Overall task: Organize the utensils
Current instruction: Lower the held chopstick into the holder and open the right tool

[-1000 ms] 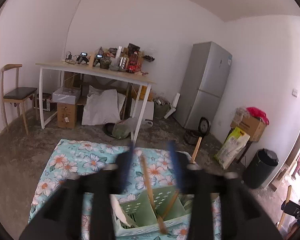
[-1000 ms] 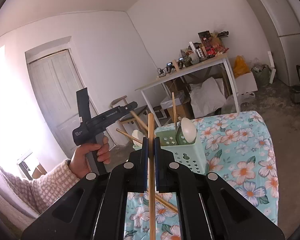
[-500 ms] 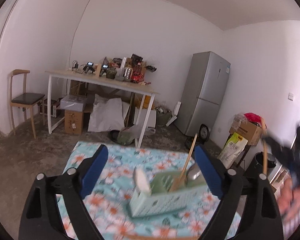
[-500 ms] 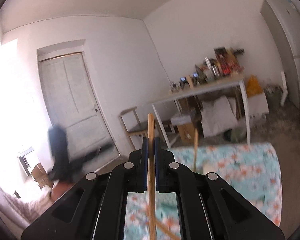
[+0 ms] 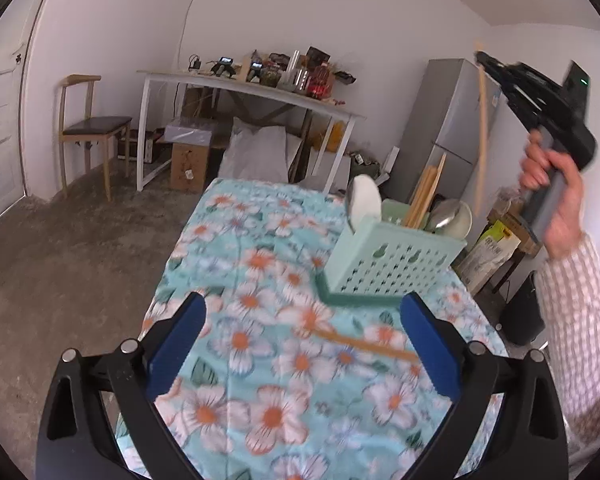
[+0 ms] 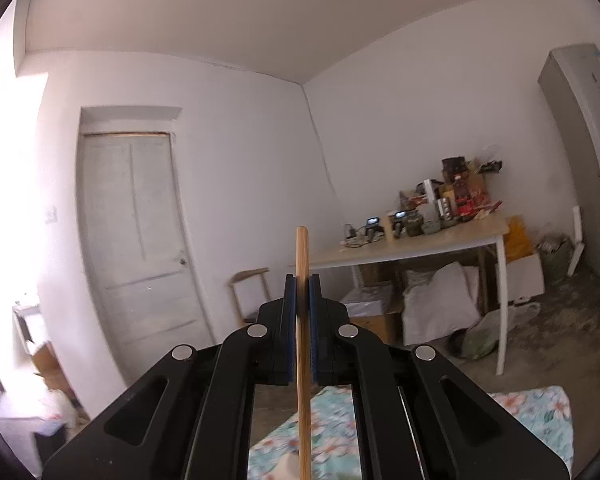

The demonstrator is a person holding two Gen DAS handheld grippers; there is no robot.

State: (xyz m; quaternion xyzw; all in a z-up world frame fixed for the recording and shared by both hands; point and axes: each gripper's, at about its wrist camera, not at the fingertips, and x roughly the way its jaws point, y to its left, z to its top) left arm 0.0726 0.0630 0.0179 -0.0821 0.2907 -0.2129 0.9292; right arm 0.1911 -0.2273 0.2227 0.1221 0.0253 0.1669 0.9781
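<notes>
Bamboo is what's left to deal with, basically. In the left wrist view, one chopstick (image 5: 366, 346) is seen lying flat on the flowery cloth of the surface (image 5: 236, 240), just in front of the left tongs (image 5: 300, 344). Those tongs are still being spread, close to as wide as they go, and nothing is pinched between the blue pads (image 5: 176, 340); the chopstick sits between and just past them, untouched. A bit further back, the mint green caddy (image 5: 392, 264) is stood on the cloth with a white spoon (image 5: 364, 202) poking out of one end, a bundle of chopsticks in the middle and a metal ladle-looking thing at the other end. Off to the right, the right tongs (image 5: 482, 62) are held up high in a hand (image 5: 556, 200) with a checked sleeve, and a second chopstick (image 5: 481, 136) is dangled from them above the caddy.

In the right wrist view, that same stick (image 6: 302, 320) is seen clamped upright between the pads, jaws pressed right onto it, pointed out at the room, with only a corner of the cloth visible below.

So two steps look to be on the go: one stick being carried to the caddy, one about to be picked up. Next, the raised stick probably has to be lined up over the middle compartment and lowered in. The flat one needs to be straddled low and squeezed near its middle, since it's thin and could easily be skidded away.
</notes>
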